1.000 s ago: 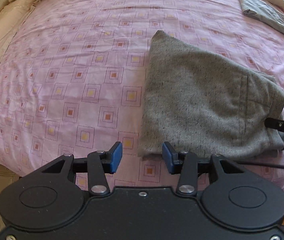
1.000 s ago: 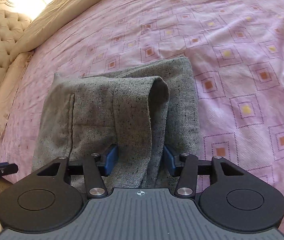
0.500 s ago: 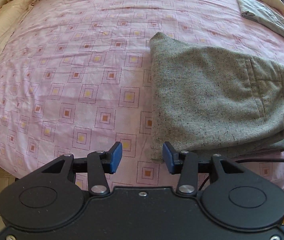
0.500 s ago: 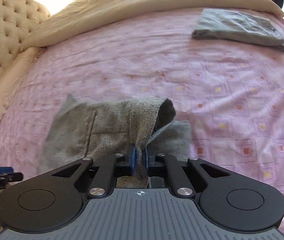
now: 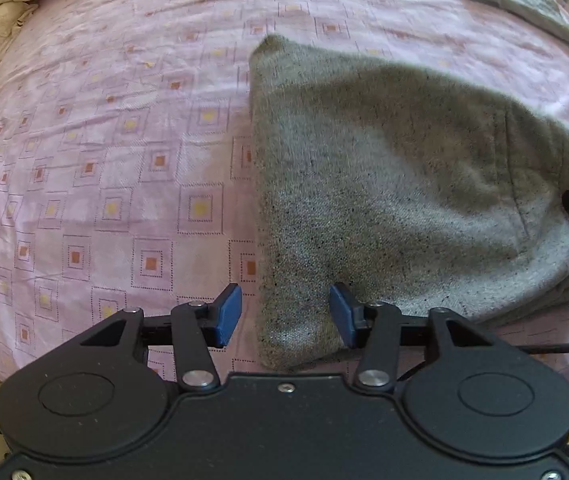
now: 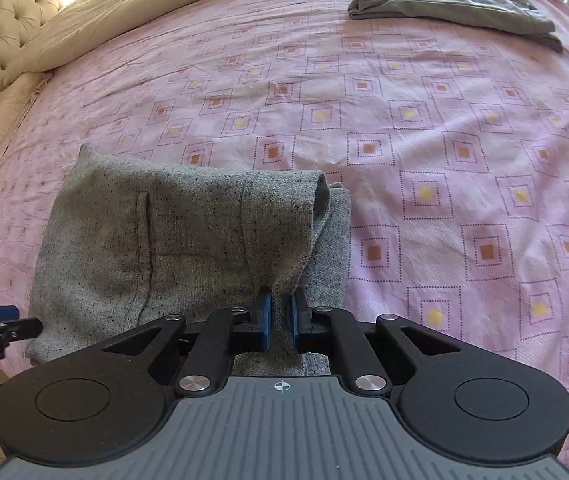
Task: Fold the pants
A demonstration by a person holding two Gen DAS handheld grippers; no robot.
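Your right tongs [image 6: 280,322] are clenched on the near edge of the grey pants [image 6: 188,240], seen only from the right wrist. Your left tongs [image 5: 284,312] straddle a corner, released. Farther across the bed [image 6: 444,128] lies another folded garment [image 6: 452,0].

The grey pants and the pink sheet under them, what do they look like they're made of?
Pants: probably a soft, thick knit such as fleece or jersey; the surface is matte, heathered grey with dark flecks, and the folds are bulky and rounded. Sheet: likely thin woven cotton or a cotton blend; it is matte, lies flat with fine creases, and carries a printed pattern of squares. Exact fibres cannot be told.
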